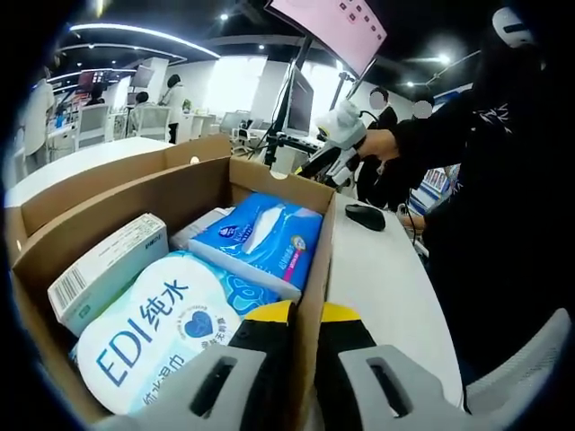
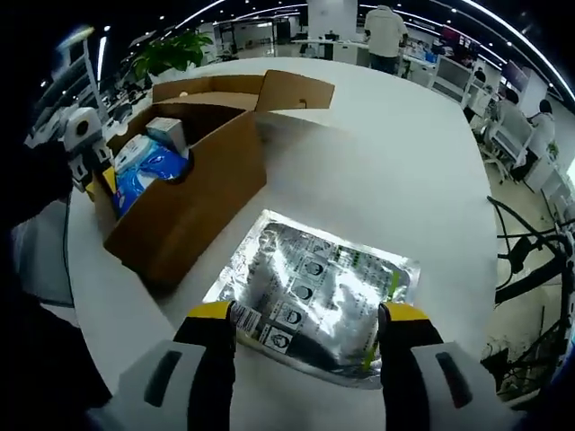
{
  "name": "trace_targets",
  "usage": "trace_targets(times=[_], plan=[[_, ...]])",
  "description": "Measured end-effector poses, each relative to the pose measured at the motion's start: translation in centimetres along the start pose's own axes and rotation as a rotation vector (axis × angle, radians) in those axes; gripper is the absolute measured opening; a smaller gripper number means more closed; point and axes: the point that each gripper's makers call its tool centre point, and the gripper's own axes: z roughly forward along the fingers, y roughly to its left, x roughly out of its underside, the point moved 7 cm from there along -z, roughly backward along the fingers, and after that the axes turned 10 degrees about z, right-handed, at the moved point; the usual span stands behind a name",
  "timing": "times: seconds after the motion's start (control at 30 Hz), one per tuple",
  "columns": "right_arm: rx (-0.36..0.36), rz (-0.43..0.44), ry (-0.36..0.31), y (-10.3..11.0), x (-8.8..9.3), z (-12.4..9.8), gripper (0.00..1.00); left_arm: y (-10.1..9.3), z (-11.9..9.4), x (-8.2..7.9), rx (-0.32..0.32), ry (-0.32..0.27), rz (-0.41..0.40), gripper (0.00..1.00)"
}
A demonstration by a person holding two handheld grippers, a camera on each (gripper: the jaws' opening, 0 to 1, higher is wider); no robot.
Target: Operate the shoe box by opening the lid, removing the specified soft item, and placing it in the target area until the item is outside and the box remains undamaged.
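The silver foil pouch [image 2: 314,296] lies flat on the white table [image 2: 404,162], outside the cardboard box [image 2: 193,206], which sits at 10 o'clock in the right gripper view. The right gripper [image 2: 310,334] is spread, its 2 jaws straddling the pouch's near edge. The pouch looks light, limp and slippery; pinching a sealed edge seems safest. The left gripper [image 1: 305,314] pinches the box wall [image 1: 314,269]. Open table stretches toward 1 o'clock.
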Motion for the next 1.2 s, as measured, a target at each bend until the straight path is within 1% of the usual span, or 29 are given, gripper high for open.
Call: trace_targets(times=[0.07, 0.13, 0.3, 0.4, 0.63, 0.83, 1.2], plan=[[0.022, -0.009, -0.004, 0.0, 0.1, 0.2, 0.65, 0.0, 0.0, 0.0, 0.000, -0.001, 0.001, 0.06], [0.039, 0.003, 0.006, 0.0, 0.3, 0.2, 0.65, 0.0, 0.0, 0.0, 0.001, -0.001, 0.003, 0.06], [0.058, 0.025, 0.030, 0.1, 1.3, 0.9, 0.66, -0.1, 0.0, 0.0, 0.003, -0.006, 0.008, 0.06], [0.067, 0.029, 0.026, 0.1, 1.2, 0.8, 0.66, -0.2, 0.0, -0.1, 0.002, -0.008, 0.012, 0.06], [0.101, 0.101, 0.045, 0.5, 0.7, 1.0, 0.66, -0.3, 0.0, -0.1, 0.001, -0.011, 0.016, 0.05], [0.134, 0.160, 0.037, 0.8, 0.3, 1.3, 0.66, -0.3, 0.0, -0.1, 0.002, -0.010, 0.013, 0.05], [0.133, 0.161, 0.033, 0.8, 0.3, 1.4, 0.66, -0.2, 0.1, 0.0, 0.003, -0.011, 0.016, 0.05]])
